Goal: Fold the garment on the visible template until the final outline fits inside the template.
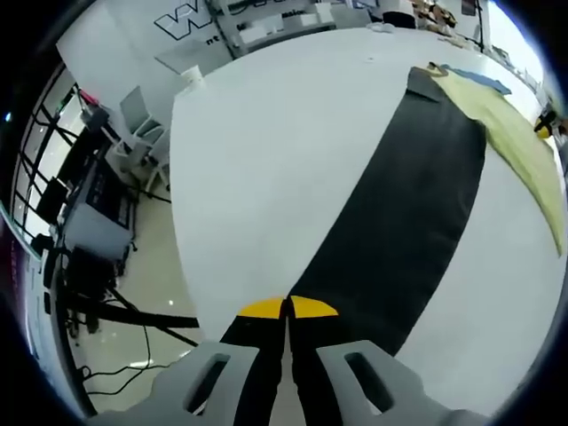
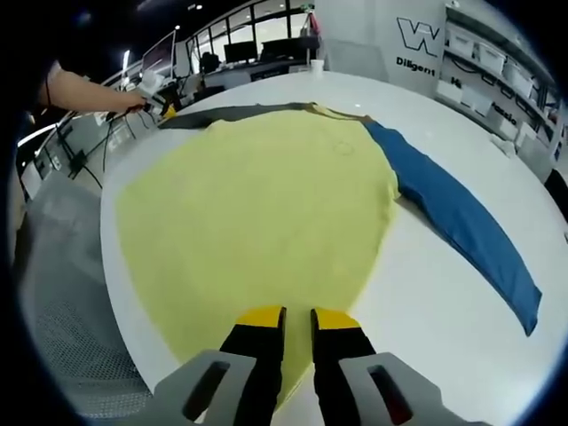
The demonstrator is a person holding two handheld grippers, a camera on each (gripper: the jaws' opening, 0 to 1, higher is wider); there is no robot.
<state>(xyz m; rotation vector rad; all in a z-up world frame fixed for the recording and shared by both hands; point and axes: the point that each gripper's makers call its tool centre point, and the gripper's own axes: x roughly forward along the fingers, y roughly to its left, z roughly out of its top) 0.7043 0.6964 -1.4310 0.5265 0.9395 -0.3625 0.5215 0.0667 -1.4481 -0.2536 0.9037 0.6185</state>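
Left gripper (image 1: 287, 308) jaws pressed together over dark sleeve (image 1: 399, 213), grip on cloth unclear; right gripper (image 2: 296, 316) slightly open, empty, above yellow garment (image 2: 257, 213); blue sleeve (image 2: 461, 222) on white table (image 2: 426, 328).

At the upper left of the left gripper view we see a glossy pale floor (image 1: 151, 266) crossed by black cables, with grey chairs (image 1: 142, 120) near a white wall bearing dark lettering (image 1: 182, 19). In the right gripper view we find monitors (image 2: 240, 51) before dark windows at the top, and white shelving (image 2: 484, 62) at the upper right.
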